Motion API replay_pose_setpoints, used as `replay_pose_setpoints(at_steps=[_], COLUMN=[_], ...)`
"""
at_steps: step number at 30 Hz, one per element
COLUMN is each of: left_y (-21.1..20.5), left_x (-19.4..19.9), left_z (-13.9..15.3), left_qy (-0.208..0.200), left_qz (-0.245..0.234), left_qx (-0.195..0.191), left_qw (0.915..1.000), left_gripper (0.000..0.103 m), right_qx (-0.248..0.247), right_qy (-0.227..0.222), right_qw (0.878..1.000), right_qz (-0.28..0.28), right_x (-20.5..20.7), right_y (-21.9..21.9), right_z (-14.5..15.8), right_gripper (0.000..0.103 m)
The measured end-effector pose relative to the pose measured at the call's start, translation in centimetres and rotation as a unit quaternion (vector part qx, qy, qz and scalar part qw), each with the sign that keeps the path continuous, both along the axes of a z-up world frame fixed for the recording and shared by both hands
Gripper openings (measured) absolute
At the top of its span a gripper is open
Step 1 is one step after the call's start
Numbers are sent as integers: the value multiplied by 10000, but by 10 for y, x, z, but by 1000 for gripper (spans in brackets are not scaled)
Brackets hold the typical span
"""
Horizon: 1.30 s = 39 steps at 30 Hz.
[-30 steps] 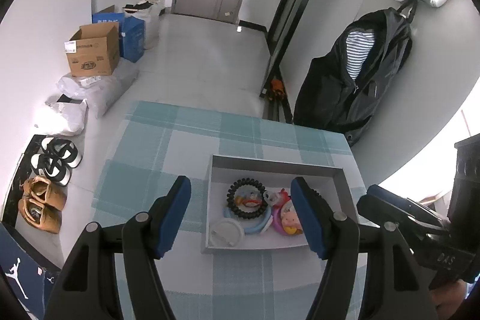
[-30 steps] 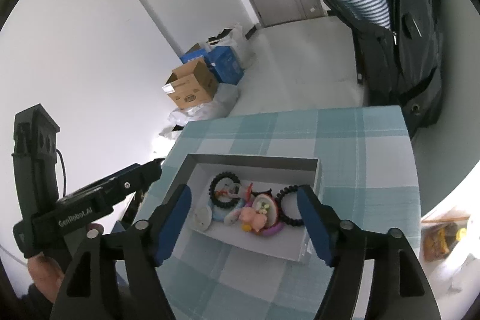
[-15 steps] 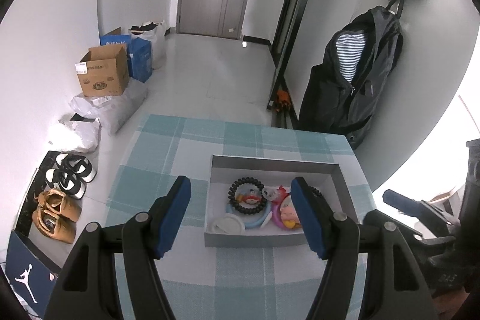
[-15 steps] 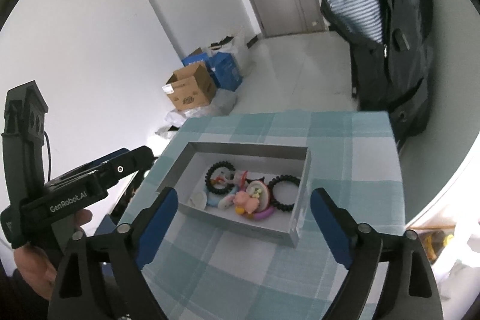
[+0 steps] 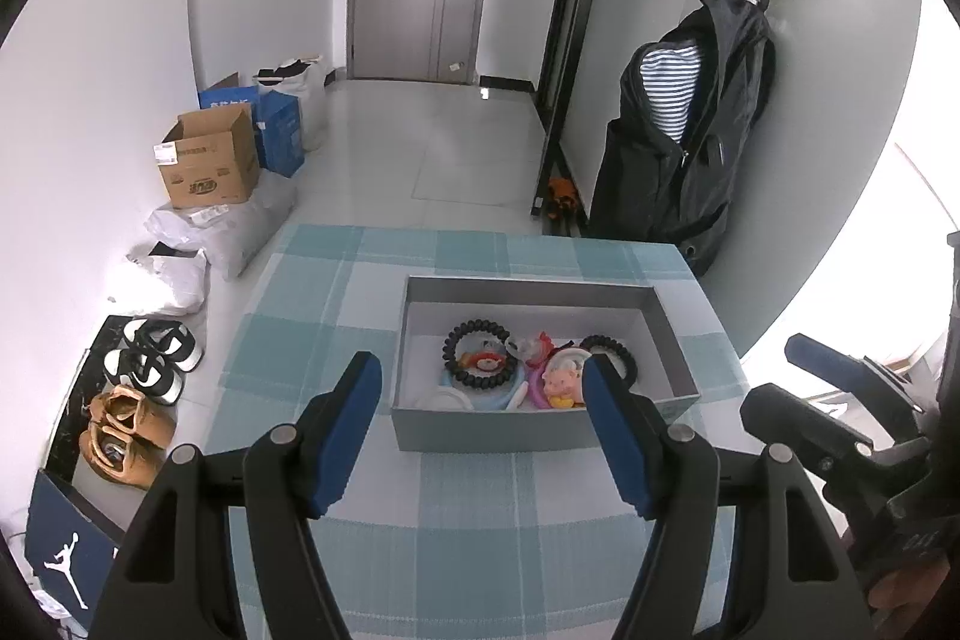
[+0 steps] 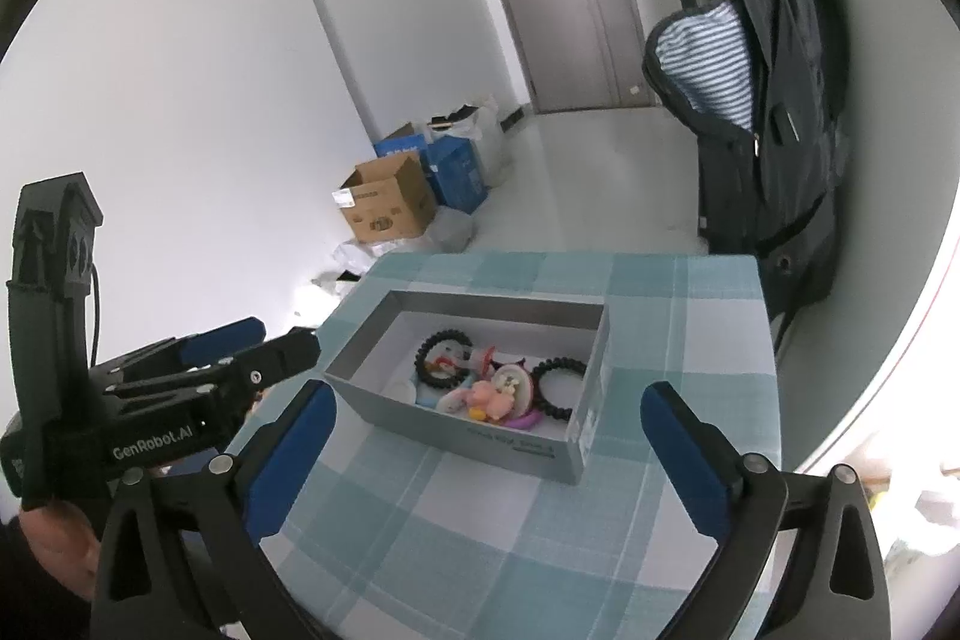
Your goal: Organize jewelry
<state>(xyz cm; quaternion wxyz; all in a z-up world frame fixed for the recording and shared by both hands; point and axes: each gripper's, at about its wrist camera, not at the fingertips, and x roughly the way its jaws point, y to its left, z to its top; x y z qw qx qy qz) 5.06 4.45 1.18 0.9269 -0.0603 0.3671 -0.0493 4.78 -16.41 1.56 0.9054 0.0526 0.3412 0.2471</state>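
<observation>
I hold left claw [image 5: 483, 388] wide open, nothing gripped, above near edge of grey rectangular cardboard box [image 5: 498, 427] on teal-white checked desk [image 5: 480, 550]. Right claw [image 6: 480, 415] spread wider, nothing gripped, box ahead between blue pads [image 6: 684, 466]. Jewelry all inside box: black beaded bracelet [image 5: 477, 355] left-centre, second black coil bracelet [image 6: 559, 385] at right end, pink pig charm [image 5: 561, 382] between them, white round piece [image 5: 447, 400] near front wall. Left claw visible at left in right view.
</observation>
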Motion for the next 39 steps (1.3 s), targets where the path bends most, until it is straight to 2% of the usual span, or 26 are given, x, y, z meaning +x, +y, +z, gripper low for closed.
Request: replay_pose_setpoints(at_steps=[9, 39], left_y=[5, 2], left_x=[-3, -4], left_z=[1, 1], left_qy=[-28, -33], left_qz=[122, 32], left_qx=[-56, -68], left_qw=[9999, 10000], left_gripper=[65, 65], right_qx=[-13, 28], right_qy=[0, 34], right_qw=[10000, 10000], right_qz=[-30, -14], right_x=[0, 0], right_y=[1, 4], right_z=[-3, -2], right_gripper=[103, 103])
